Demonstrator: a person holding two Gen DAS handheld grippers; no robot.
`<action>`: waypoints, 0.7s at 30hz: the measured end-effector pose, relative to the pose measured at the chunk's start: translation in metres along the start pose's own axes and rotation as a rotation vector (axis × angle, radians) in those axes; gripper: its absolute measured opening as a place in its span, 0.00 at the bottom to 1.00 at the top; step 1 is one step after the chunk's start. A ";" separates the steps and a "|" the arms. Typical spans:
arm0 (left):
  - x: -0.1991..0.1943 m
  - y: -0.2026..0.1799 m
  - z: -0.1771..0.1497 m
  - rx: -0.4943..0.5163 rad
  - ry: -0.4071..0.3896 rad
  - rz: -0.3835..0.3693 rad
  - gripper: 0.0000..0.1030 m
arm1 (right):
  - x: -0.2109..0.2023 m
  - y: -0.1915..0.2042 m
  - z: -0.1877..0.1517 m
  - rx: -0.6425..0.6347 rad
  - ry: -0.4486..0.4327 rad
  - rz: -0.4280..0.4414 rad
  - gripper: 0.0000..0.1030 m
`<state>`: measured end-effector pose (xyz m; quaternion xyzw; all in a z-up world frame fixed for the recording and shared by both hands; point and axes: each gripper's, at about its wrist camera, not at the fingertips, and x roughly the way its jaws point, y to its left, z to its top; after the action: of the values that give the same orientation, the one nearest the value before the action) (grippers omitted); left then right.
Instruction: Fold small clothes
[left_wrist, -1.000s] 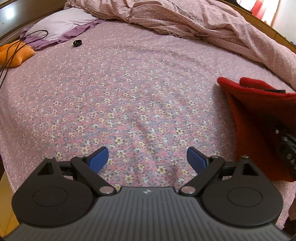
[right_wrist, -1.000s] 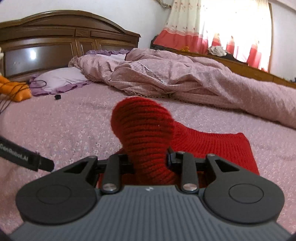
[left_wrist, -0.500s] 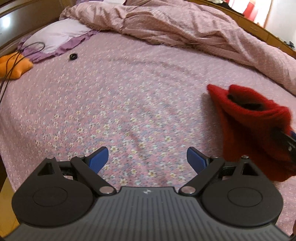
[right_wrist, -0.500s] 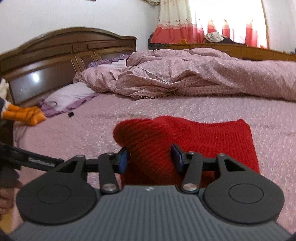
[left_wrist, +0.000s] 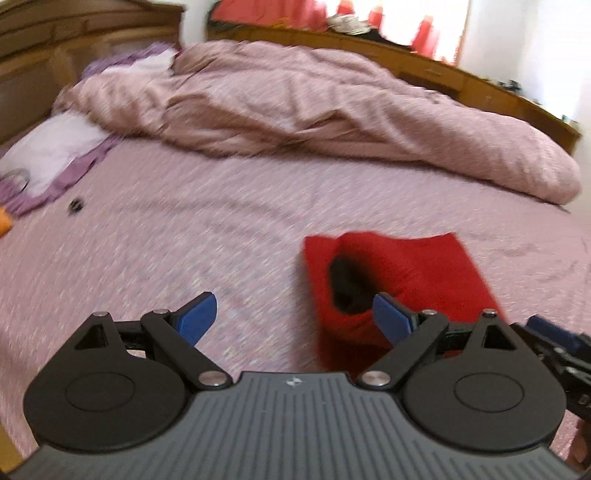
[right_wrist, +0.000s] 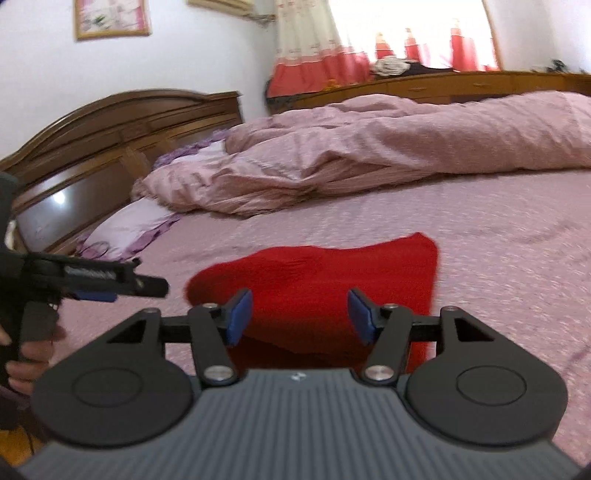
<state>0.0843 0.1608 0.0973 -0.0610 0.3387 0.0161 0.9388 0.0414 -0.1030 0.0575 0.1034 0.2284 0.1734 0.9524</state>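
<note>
A red knitted garment lies on the pink floral bedsheet, its near end bunched up with a dark opening. In the right wrist view the garment lies flat just beyond the fingers. My left gripper is open and empty, above the sheet, with its right finger close to the garment's near edge. My right gripper is open and empty, hovering over the garment's near end. The left gripper also shows in the right wrist view at the left.
A rumpled pink quilt lies across the far side of the bed. A lilac pillow and a small black ring lie at the far left. A wooden headboard stands behind. The right gripper's tip shows at the right edge.
My right gripper has opened and let go of the red garment, which has dropped onto the sheet. My left gripper has swung right, bringing the garment in front of it.
</note>
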 end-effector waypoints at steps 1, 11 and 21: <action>0.001 -0.006 0.004 0.016 -0.004 -0.018 0.91 | 0.000 -0.007 0.001 0.024 0.005 -0.004 0.58; 0.055 -0.051 0.022 0.101 0.061 -0.063 0.90 | 0.016 -0.063 0.006 0.170 0.067 -0.087 0.60; 0.085 -0.048 0.013 0.102 0.122 -0.057 0.86 | 0.027 -0.083 -0.002 0.227 0.131 -0.109 0.61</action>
<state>0.1615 0.1135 0.0582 -0.0235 0.3937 -0.0319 0.9184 0.0862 -0.1690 0.0217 0.1863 0.3135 0.1007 0.9257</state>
